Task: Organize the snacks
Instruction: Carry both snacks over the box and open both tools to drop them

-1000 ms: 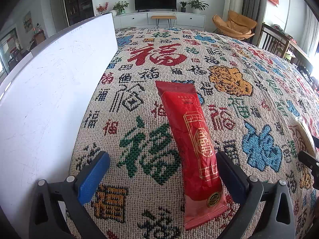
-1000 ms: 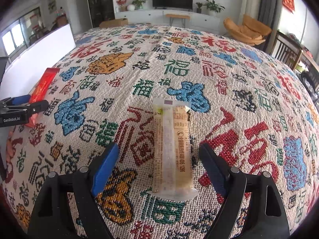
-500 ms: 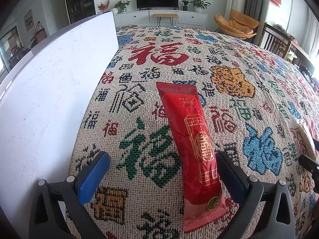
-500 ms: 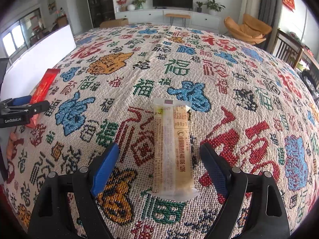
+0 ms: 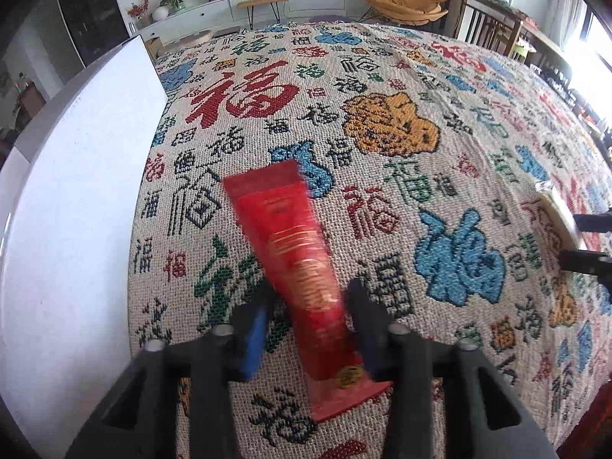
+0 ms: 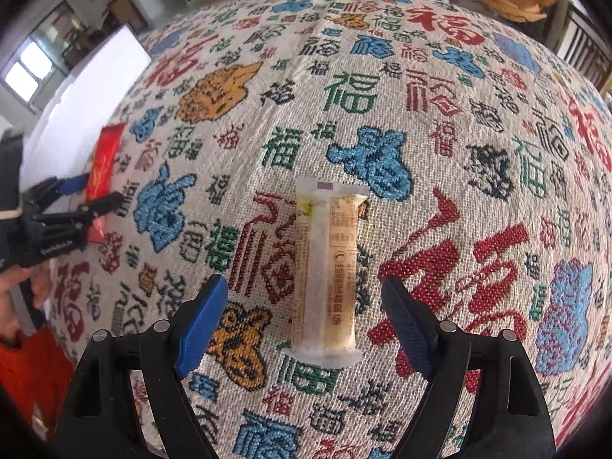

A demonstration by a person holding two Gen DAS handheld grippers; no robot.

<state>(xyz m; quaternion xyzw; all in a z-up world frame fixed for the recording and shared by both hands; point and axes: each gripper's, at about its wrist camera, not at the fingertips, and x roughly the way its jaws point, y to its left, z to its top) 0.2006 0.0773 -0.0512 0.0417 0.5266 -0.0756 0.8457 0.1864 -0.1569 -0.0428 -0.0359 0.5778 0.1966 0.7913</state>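
Now, far left in the left wrist view, a white board (image 5: pixel 72 206) stands along the edge of the table (image 5: pixel 382 88), which is covered in a woven cloth of red, blue, green and gold characters. Just beside it, the left gripper (image 5: pixel 306 306) has its jaws drawn in tight against the sides of the red snack packet (image 5: pixel 294 252). That's a grasp near the packet's lower half, the sealed end poking out below the fingers, the rest blurred and stretching away across the cloth. Over in the right wrist view the same pairing shows small at the left edge, red packet (image 6: pixel 103 164) pinched in the left gripper (image 6: pixel 99 191).

Moving right, the right gripper (image 6: pixel 306 298) hovers with its jaws spread wide, blue pads (image 6: pixel 201 325) well clear on either side of the pale beige snack bar (image 6: pixel 327 267). That bar lies flat on the cloth, lengthwise between the fingers, touching neither.
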